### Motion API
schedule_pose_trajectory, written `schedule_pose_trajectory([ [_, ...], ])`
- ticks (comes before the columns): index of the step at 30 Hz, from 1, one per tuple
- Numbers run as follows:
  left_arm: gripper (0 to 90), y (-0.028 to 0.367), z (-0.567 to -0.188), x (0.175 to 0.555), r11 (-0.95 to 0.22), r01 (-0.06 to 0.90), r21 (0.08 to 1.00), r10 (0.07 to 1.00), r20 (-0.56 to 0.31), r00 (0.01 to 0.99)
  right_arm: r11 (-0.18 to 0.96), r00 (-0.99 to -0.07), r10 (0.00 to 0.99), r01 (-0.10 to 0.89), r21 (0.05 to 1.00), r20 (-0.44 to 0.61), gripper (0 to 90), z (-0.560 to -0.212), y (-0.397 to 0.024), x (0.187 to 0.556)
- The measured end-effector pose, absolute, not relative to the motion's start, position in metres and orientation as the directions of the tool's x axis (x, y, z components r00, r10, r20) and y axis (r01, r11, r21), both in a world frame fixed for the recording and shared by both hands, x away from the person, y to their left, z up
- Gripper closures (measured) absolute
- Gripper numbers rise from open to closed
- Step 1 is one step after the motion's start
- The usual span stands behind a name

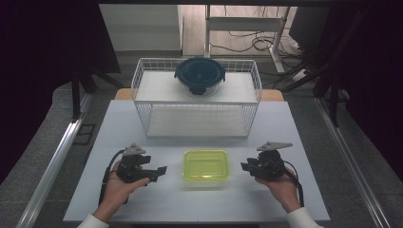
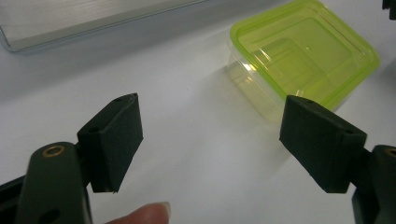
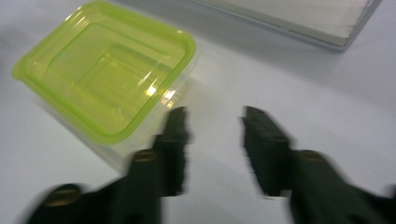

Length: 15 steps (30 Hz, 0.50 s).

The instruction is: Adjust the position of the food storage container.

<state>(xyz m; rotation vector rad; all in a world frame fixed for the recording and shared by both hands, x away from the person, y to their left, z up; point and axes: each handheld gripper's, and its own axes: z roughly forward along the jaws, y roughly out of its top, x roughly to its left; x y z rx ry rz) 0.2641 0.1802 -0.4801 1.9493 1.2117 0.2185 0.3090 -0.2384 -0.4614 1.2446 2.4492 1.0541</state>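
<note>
A clear rectangular container with a lime-green lid [image 1: 206, 165] rests on the white table between the two hands. My left gripper [image 1: 160, 171] is to its left, pointing at it, jaws wide apart and nothing between them. In the left gripper view the container [image 2: 303, 51] lies beyond and to the right of my left gripper [image 2: 212, 109]. My right gripper [image 1: 244, 167] is just right of the container, open and holding nothing. The right gripper view is blurred: the container [image 3: 107, 70] sits at upper left, close to the left jaw of my right gripper [image 3: 215, 116].
A white wire rack [image 1: 142, 95] stands at the back of the table [image 1: 142, 199], with a round glass bowl with a dark lid [image 1: 199, 75] on its top shelf. Its base edge [image 2: 70, 28] [image 3: 303, 23] shows in both gripper views. A person's fingertip [image 2: 144, 214] is at the bottom.
</note>
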Motion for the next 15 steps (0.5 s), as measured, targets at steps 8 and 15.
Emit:
schedule_pose_trajectory([
  [8, 20.7, 0.1817, -0.4789, 0.2631, -0.207, 0.665, 0.718, 0.809, -0.257, 0.529, 0.324, -0.645, 0.715, 0.649, 0.688, 0.271, 29.3, -0.4601, -0.2351, 0.3093],
  [15, 20.8, 0.1804, -0.4737, 0.2610, -0.172, 0.646, 0.744, 0.799, -0.279, 0.533, 0.303, -0.649, 0.693, 0.657, 0.690, 0.313, 26.4, -0.4611, -0.2349, 0.3087],
])
